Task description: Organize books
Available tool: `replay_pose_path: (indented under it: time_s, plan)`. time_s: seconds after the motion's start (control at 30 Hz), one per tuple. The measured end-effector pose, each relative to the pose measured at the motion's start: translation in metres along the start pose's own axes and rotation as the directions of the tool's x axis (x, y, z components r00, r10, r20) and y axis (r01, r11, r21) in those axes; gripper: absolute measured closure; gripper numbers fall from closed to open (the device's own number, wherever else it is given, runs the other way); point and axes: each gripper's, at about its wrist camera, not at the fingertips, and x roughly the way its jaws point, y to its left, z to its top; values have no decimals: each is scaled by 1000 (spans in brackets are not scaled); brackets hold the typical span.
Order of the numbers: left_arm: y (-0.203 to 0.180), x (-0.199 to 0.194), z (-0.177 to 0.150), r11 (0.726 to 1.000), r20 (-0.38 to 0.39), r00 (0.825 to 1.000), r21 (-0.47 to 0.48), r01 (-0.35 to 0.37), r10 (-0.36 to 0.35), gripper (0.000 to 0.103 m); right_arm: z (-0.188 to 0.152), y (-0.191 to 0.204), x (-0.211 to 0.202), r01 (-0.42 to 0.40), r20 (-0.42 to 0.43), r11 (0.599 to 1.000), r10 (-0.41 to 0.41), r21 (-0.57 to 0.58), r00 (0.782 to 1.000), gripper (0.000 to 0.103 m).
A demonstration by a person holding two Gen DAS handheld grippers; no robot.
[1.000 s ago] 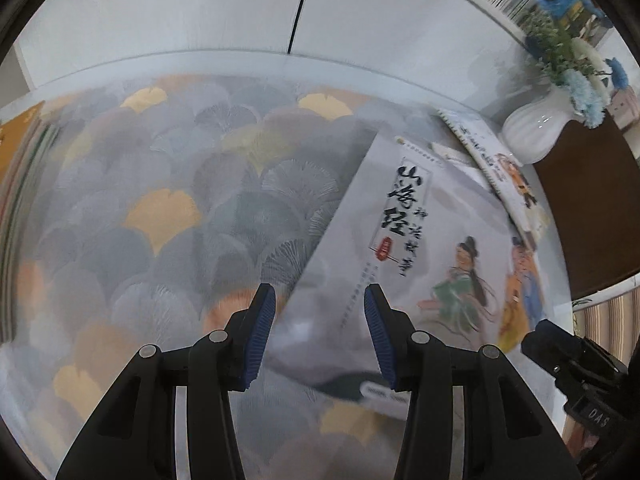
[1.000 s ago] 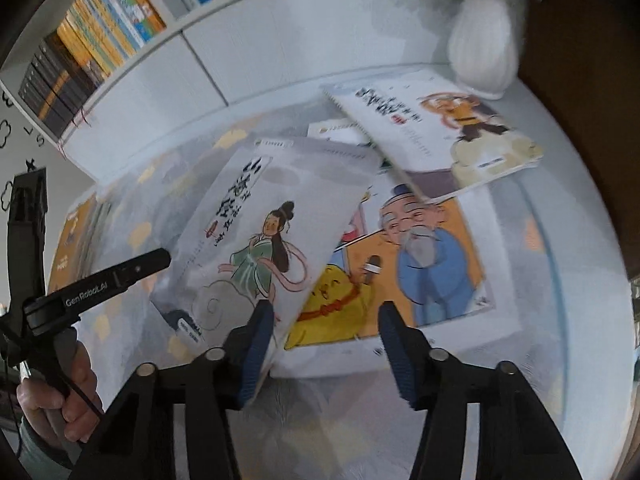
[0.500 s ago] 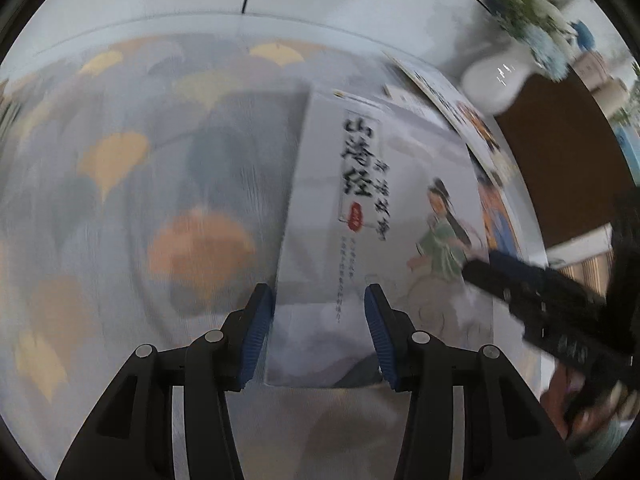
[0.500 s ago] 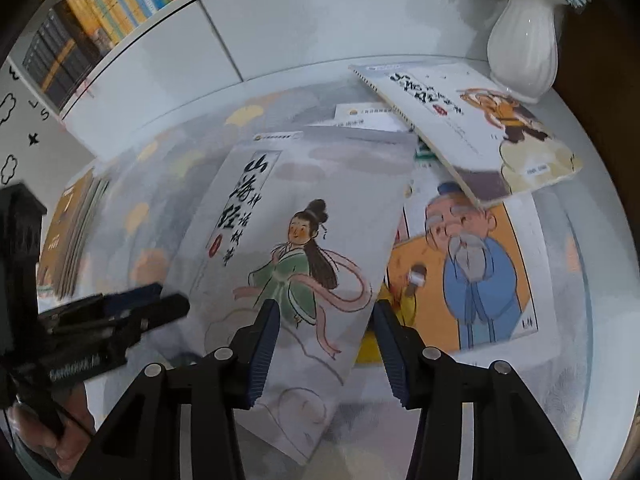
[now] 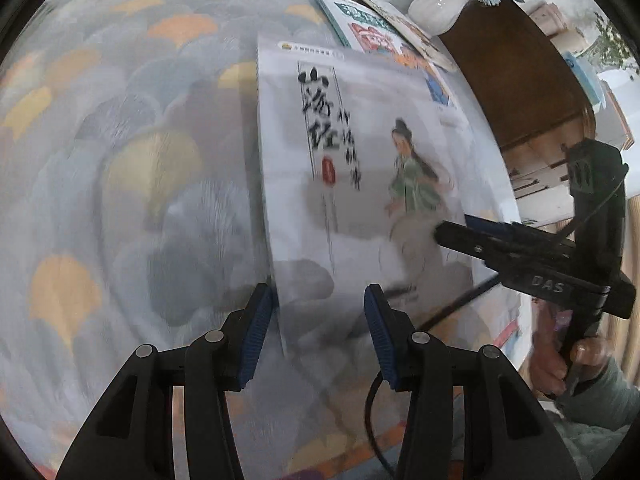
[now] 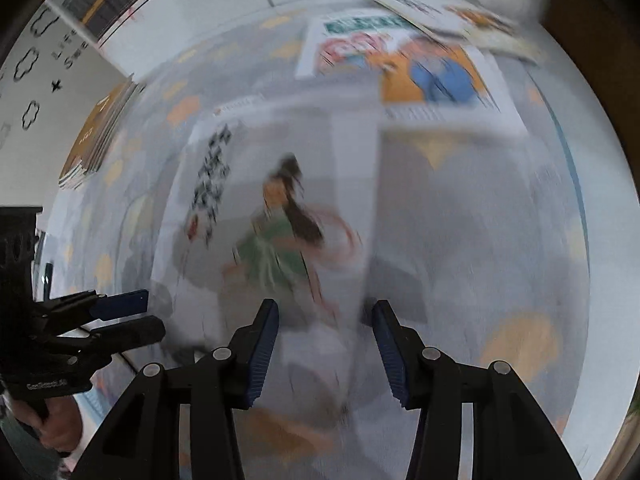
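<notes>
White book (image 5: 360,168) flat on counter (image 5: 120,160); long axis runs away from camera, title end far. Left hand-held gripper (image 5: 318,336) and right hand-held gripper (image 6: 324,354) part-open, gripping nothing.

Both views look steeply down along their own fingers onto the patterned table (image 5: 120,168), at close range. The left wrist view faces the table's far right corner, where a vase (image 5: 436,8) stands. The right wrist view faces the far edge and is heavily blurred. The 2 views share the grey book (image 5: 360,168) (image 6: 260,220), and each shows the other gripper.
</notes>
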Motion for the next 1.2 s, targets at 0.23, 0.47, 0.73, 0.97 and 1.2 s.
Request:
replay_pose_path:
  time_s: [0.23,0.47,0.73,0.97,1.2]
  plan:
    - [1,2,-9,999,45,999,-43,24,-22,59,-30,6,-5,21,51,999,-19,-30,999,63]
    - [23,-16,-10,898,116,917,-189,397,-381,59,-31,6,-2,-4,86,1000,6,-23,996,63]
    - [18,-5,-4,874,128,901,-219,433,-414,66,-34,0,-4,-55,98,998,54,9,994,63]
    - [17,10,-1,924,87,951,-226,309,-297,93,-40,-14,-10,-119,70,991,115,66,991,60]
    - [11,12,6,792,121,841,-289,539,-528,93,-49,-51,-15,-330,88,905,318,268,944,52]
